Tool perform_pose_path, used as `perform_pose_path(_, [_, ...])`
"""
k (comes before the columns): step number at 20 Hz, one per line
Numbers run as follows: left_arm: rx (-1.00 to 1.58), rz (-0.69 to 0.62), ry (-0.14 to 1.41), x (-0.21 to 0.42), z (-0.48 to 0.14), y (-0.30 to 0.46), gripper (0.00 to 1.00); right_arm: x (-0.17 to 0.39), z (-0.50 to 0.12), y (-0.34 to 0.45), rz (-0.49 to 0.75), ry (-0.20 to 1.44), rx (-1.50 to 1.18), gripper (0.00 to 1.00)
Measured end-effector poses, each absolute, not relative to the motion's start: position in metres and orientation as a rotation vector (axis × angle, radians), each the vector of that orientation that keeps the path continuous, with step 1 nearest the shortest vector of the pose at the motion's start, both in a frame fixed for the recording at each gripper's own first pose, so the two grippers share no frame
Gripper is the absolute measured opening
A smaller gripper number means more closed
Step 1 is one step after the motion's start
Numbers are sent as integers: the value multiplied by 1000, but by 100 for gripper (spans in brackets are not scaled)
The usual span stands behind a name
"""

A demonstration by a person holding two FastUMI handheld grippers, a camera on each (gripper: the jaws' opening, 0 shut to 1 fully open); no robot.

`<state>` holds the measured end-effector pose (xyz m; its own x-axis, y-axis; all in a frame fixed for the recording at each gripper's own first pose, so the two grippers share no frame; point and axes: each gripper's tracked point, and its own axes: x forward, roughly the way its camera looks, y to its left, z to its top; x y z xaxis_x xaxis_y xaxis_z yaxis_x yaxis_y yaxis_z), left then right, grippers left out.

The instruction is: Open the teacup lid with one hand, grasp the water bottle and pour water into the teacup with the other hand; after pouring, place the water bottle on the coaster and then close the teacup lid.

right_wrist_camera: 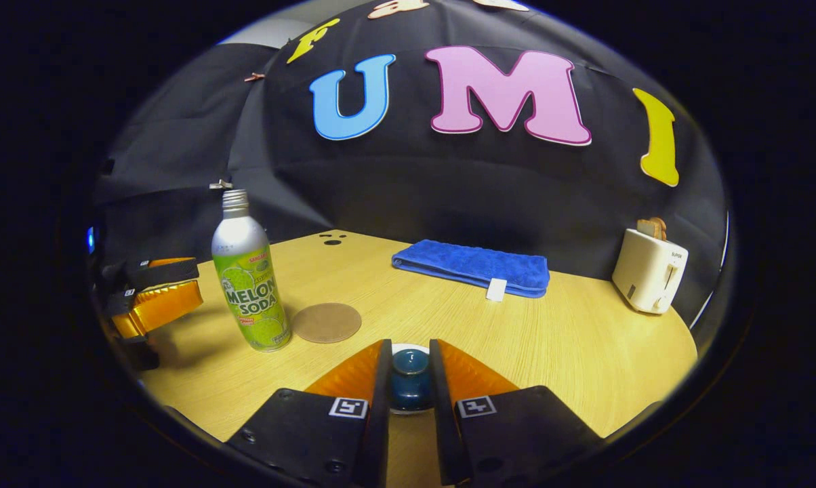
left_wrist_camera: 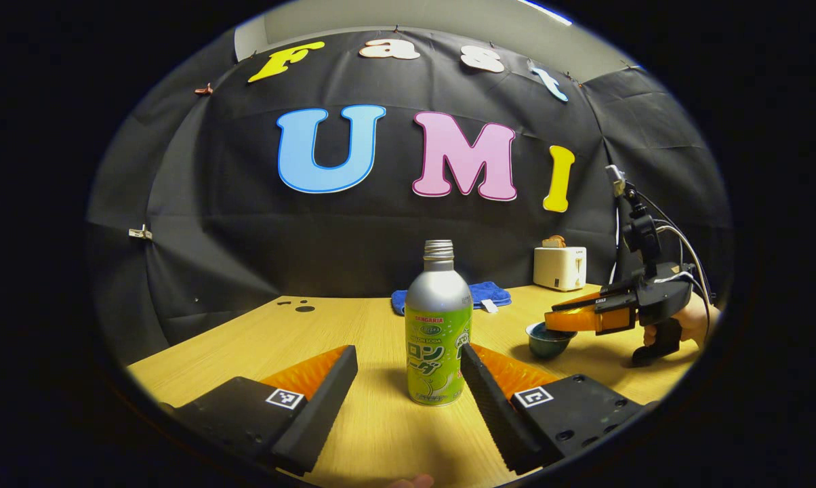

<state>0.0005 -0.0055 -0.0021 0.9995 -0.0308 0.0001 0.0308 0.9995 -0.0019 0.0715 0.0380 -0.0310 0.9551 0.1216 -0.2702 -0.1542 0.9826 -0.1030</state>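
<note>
A silver and green water bottle point(left_wrist_camera: 438, 325) stands upright and uncapped on the wooden table, between the spread fingers of my left gripper point(left_wrist_camera: 408, 356). That gripper is open; one finger is near the bottle's side, the other well apart. In the right gripper view the bottle point(right_wrist_camera: 249, 285) stands beside a round brown coaster point(right_wrist_camera: 327, 322). My right gripper point(right_wrist_camera: 410, 359) is shut on the dark blue knob of the teacup lid point(right_wrist_camera: 410, 371), with the cup's pale rim point(right_wrist_camera: 408, 349) just beyond. Farther off in the left gripper view, the right gripper point(left_wrist_camera: 577, 315) hovers over the teacup point(left_wrist_camera: 547, 339).
A folded blue towel point(right_wrist_camera: 472, 268) lies at the back of the table point(right_wrist_camera: 584, 339). A white toaster point(right_wrist_camera: 648, 270) with bread stands at the back right. A hand point(left_wrist_camera: 692, 322) holds the right gripper. The left gripper point(right_wrist_camera: 154, 301) sits left of the bottle.
</note>
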Motion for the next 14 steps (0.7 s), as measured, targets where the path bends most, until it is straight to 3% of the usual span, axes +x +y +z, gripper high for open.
perform_pose_path(1, [-2,-31,0,1,-2,-5,97,71,-30,37,133,259,-156,33])
perform_pose_path(5, [-2,-30,1,1,-3,-6,97,66,-8,32,114,201,-201,33])
perform_pose_path(14, [3,-62,-2,7,-3,-13,97,24,52,0,48,-48,-33,33])
